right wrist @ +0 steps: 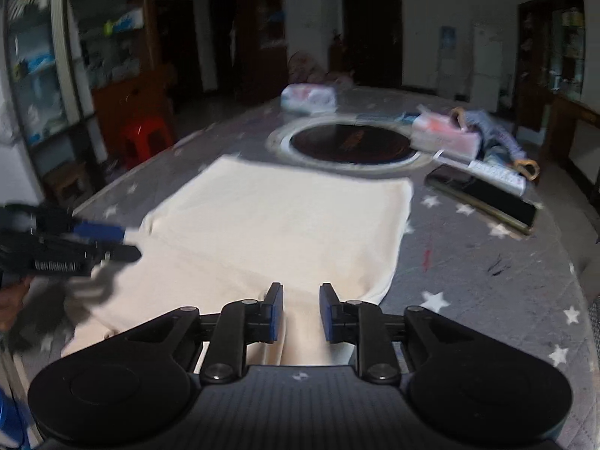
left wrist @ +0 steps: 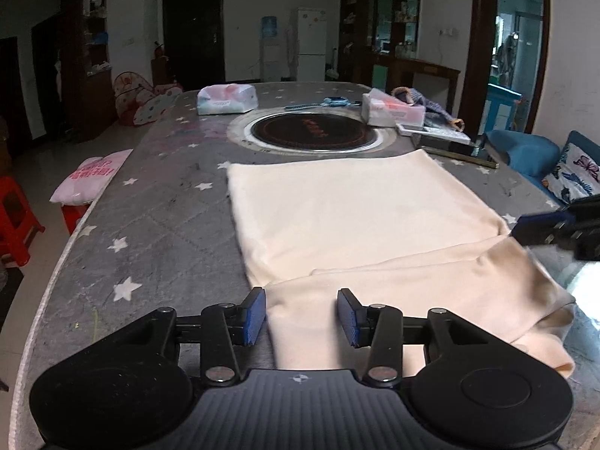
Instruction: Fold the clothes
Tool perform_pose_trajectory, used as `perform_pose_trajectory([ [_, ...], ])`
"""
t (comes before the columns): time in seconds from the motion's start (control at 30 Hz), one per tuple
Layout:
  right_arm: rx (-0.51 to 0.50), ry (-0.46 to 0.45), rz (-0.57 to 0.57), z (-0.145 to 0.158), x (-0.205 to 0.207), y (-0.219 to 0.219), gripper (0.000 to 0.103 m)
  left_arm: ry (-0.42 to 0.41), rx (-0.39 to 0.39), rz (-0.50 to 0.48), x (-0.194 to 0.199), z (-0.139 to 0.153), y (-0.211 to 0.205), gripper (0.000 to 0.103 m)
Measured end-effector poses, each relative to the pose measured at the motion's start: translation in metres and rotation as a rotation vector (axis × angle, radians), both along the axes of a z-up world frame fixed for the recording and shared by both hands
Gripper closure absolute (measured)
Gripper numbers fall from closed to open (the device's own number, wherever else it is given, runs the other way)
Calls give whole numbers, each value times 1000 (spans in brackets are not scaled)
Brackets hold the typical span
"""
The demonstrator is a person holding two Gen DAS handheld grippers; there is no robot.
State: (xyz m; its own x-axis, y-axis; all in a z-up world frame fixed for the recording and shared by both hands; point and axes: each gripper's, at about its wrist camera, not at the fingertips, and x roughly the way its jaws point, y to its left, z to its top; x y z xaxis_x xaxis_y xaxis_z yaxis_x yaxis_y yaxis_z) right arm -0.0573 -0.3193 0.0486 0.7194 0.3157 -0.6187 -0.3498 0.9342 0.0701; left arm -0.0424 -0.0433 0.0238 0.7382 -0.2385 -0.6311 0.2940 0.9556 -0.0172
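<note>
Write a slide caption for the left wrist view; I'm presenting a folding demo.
Left claw open over the near edge of a cream garment laid on a star-patterned tablecloth.

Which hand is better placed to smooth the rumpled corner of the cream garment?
Probably right. The right tongs sit beside the bunched end of the cream garment at its right edge. The left tongs, jaws apart, straddle the flat near-left edge, farther from it.

The cream folded cloth garment (left wrist: 360, 217) lies on the grey star-patterned table cover (left wrist: 157, 217), just before the round dark inset hotplate (left wrist: 314, 134). Behind the hotplate sits a white plastic tissue pack (left wrist: 227, 99); right of it, another pack (left wrist: 393, 108).
</note>
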Motion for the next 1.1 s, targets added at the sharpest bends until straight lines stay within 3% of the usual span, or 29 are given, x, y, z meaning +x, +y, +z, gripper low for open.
perform_pose_trajectory([
  [0.1,16,19,15,3,4,-3,80,3,1,0,2,-2,2,57],
  [0.3,-14,100,55,-20,15,7,81,1,-1,7,1,-3,3,57],
  [0.37,-40,84,62,-21,13,12,92,3,-4,12,3,-3,4,56],
  [0.47,-97,24,81,-11,6,22,96,2,-8,23,4,-4,5,56],
  [0.6,-139,-62,91,5,-1,28,96,-6,-5,30,2,-4,6,56],
  [0.83,-160,12,68,-14,5,19,90,-12,-9,38,-1,2,7,57],
  [1.0,-164,-28,172,7,-16,27,89,-42,-22,-19,-16,15,-4,57],
  [1.1,-165,0,204,1,-18,35,86,-42,-28,-71,-26,16,-17,57],
])
